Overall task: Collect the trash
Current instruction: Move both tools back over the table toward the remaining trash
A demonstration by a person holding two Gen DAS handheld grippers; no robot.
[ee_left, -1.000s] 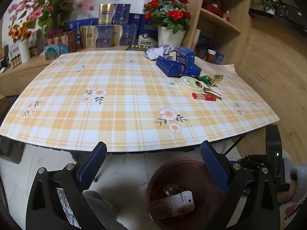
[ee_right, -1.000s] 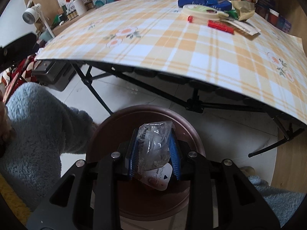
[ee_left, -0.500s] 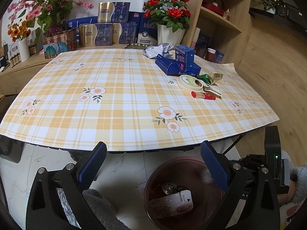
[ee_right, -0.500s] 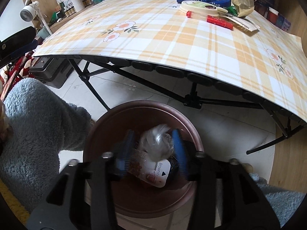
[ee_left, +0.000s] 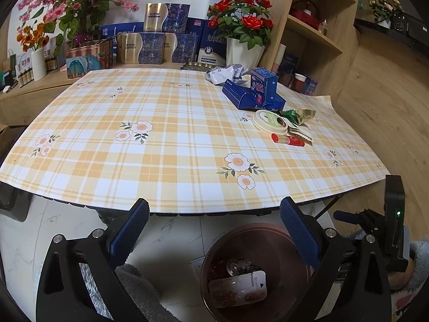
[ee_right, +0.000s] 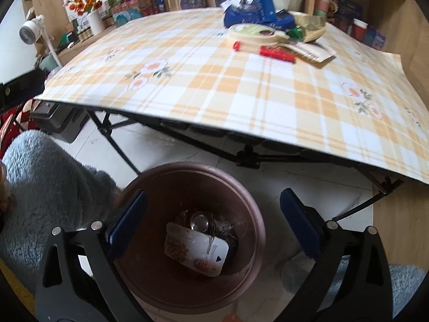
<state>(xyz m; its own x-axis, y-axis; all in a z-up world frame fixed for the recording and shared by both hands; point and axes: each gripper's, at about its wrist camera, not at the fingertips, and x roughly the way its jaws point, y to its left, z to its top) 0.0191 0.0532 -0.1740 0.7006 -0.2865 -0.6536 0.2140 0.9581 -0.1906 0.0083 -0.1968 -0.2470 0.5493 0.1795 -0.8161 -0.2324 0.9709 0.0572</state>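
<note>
Closest in the right wrist view, the right tongs (ee_right: 213, 212) hang spread wide and hold nothing, directly above a round brown bin (ee_right: 249, 214) that stands on the pale tiled floor. At the bottom of the bin lies a white and red printed packet (ee_right: 195, 249), with a metal can (ee_right: 199, 221) and crinkled clear wrapping just behind it.

In the left wrist view, the left tongs (ee_left: 214, 221) are also spread wide and empty, poised near the front edge of the worktop (ee_left: 166, 145), with the bin low and to their right.

The worktop is covered in an orange and white checked cloth with flower prints. More trash sits clustered toward its far right part: a red tube (ee_left: 287, 139) nearest, a round cream lid (ee_left: 269, 122) just behind it, a green and gold wrapper (ee_left: 299, 114) beside that, then blue boxes (ee_left: 257, 92), and crumpled white paper (ee_left: 225, 73) farthest back.

Beyond the worktop stand a white pot of red roses (ee_left: 242, 21), stacked gift boxes and pink flowers.
</note>
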